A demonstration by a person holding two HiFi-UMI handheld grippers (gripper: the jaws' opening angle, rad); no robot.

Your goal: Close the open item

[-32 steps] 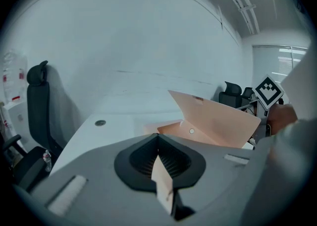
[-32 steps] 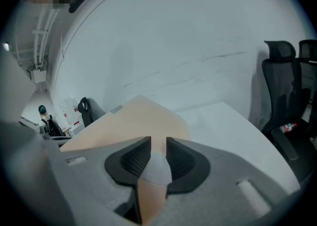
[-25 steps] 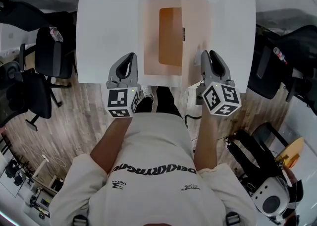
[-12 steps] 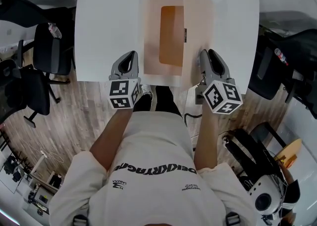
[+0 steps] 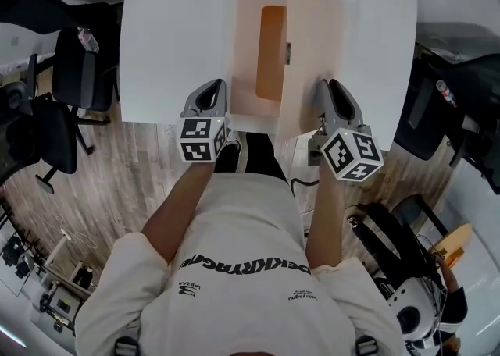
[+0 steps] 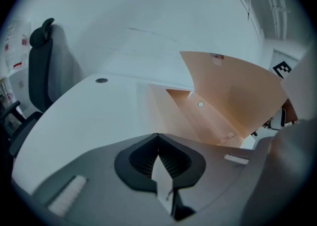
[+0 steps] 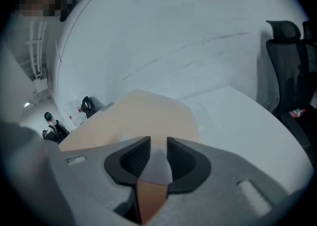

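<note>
Gripping folder cover (image 5: 312,42) with right tongs (image 5: 323,83), left tongs (image 5: 215,83) clenched, white table (image 5: 172,42), wood floor (image 5: 133,183)

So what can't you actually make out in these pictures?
1. Label on the cover: too small to read in either the head view or the left claw view.
2. Orange panel inside the folder: in the head view, the raised cover hides its right part. It could be a pocket or a sheet.
3. Table: its far edge is cut off at the top of the head view.
</note>
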